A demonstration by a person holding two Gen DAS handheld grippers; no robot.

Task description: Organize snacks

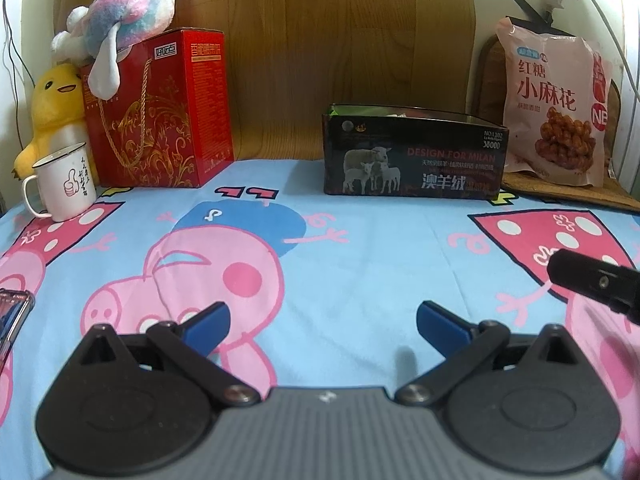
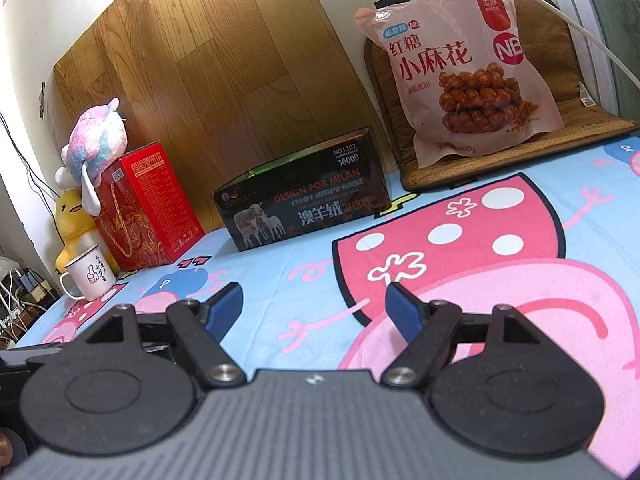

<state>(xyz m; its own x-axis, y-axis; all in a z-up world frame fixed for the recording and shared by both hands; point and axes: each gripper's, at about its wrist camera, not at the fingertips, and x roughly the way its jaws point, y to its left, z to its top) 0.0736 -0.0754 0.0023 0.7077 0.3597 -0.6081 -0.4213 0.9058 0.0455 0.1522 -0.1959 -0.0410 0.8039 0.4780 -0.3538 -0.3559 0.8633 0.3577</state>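
Note:
A pink snack bag [image 1: 556,104] with fried twists printed on it leans upright at the back right on a brown mat; it also shows in the right wrist view [image 2: 468,64]. A black open-topped box [image 1: 412,156] with sheep on its side stands at the back centre, left of the bag, and shows in the right wrist view [image 2: 304,204]. My left gripper [image 1: 323,320] is open and empty, low over the bedsheet, well short of the box. My right gripper [image 2: 314,304] is open and empty over the sheet; part of it shows at the right edge of the left wrist view [image 1: 596,280].
A red gift box [image 1: 160,108] with a rope handle stands at the back left, with a pink-blue plush [image 1: 120,12] on top and a yellow duck plush [image 1: 52,108] beside it. A white enamel mug [image 1: 64,184] stands in front. A wood-pattern board [image 1: 320,40] backs the bed. A phone edge [image 1: 12,320] lies far left.

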